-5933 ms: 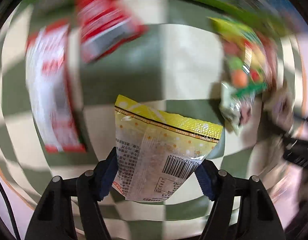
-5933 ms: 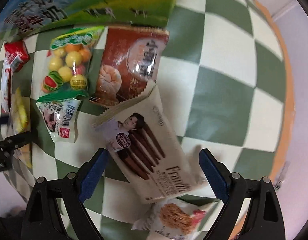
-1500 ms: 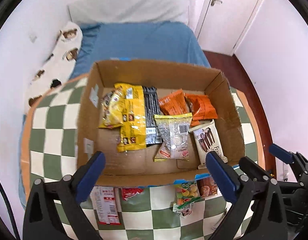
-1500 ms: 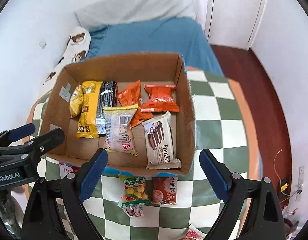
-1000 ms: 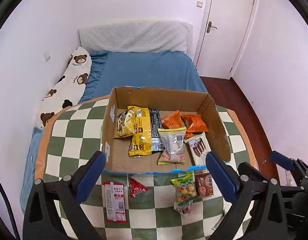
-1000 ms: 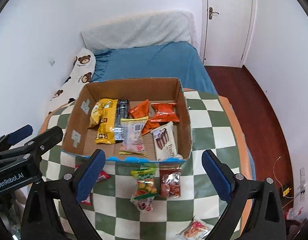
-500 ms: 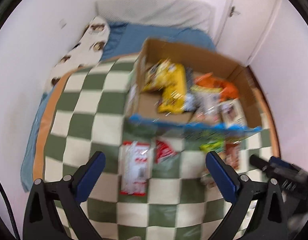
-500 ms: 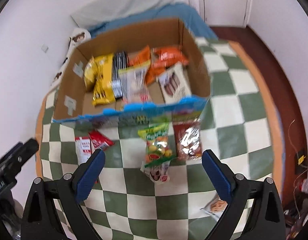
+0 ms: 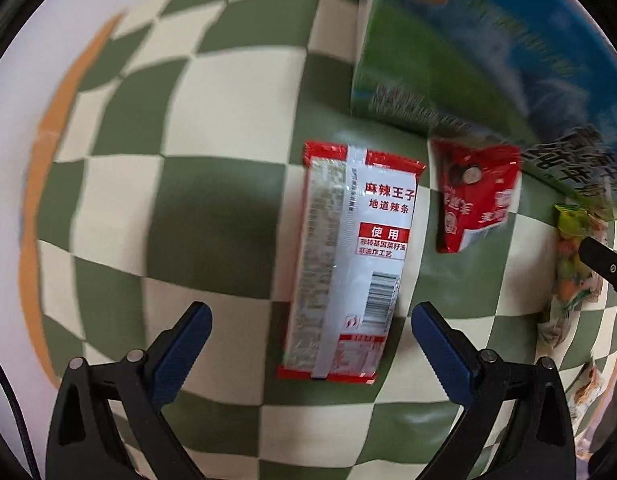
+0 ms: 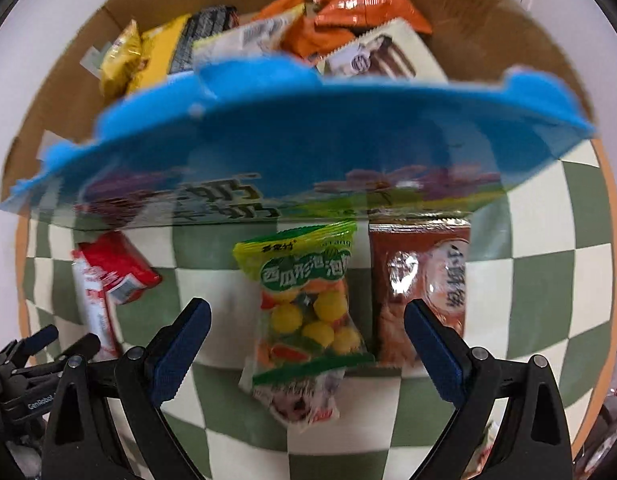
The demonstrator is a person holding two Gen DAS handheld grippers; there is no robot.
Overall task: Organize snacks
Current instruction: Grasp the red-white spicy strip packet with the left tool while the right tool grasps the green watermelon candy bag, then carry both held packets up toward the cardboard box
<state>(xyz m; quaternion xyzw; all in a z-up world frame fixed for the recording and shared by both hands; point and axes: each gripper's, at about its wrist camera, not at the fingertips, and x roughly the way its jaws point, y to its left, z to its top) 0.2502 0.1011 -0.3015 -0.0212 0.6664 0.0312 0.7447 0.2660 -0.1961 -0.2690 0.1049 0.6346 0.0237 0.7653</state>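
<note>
My left gripper (image 9: 308, 332) is open and empty, low over the checkered table, with a long red-and-white snack packet (image 9: 348, 256) lying between its jaws. A small red packet (image 9: 474, 196) lies just right of it. My right gripper (image 10: 304, 328) is open and empty over a green-topped bag of coloured gum balls (image 10: 308, 312). A brown snack packet (image 10: 424, 284) lies right of that bag. The cardboard box (image 10: 268, 144) with a blue printed front holds several snack packs.
The box front (image 9: 468, 52) stands close behind the packets in the left wrist view. The table's orange edge (image 9: 48, 148) runs along the left. The left gripper (image 10: 32, 352) shows at the right wrist view's lower left. More packets lie at the far right (image 9: 572, 272).
Both grippers have dropped from high above the box to just over the table in front of it. The left one has come over the red-and-white packet, the right one over the gum-ball bag.
</note>
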